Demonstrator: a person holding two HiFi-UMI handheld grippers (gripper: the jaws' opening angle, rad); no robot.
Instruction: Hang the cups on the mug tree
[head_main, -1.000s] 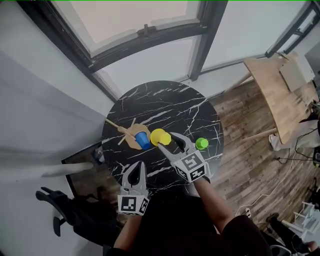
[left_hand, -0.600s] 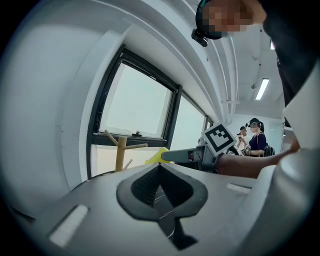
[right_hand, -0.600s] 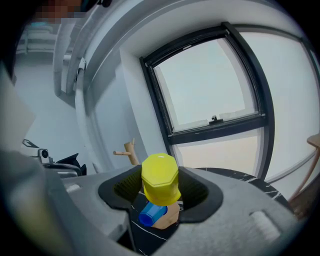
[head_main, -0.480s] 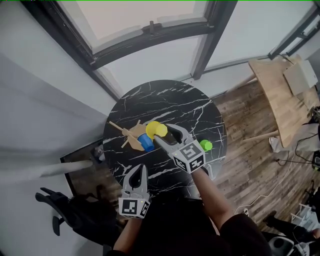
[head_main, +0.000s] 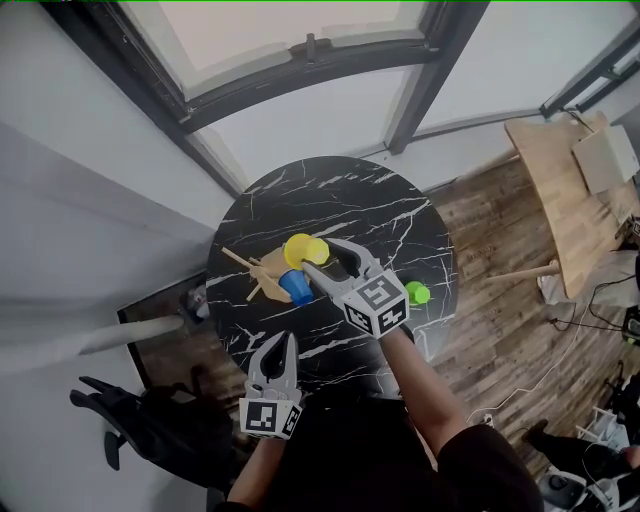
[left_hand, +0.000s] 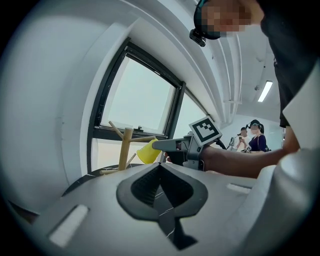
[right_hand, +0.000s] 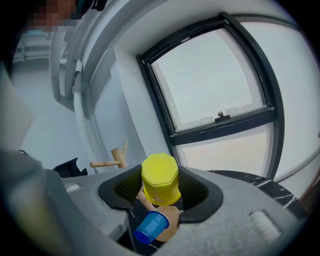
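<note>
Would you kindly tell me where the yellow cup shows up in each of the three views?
Head view: mid-table, yellow cup in the right gripper jaws.
Left gripper view: centre, slightly left.
Right gripper view: lower centre, between the jaws.
Shared landmark: the wooden mug tree, beside the cup in all three.
</note>
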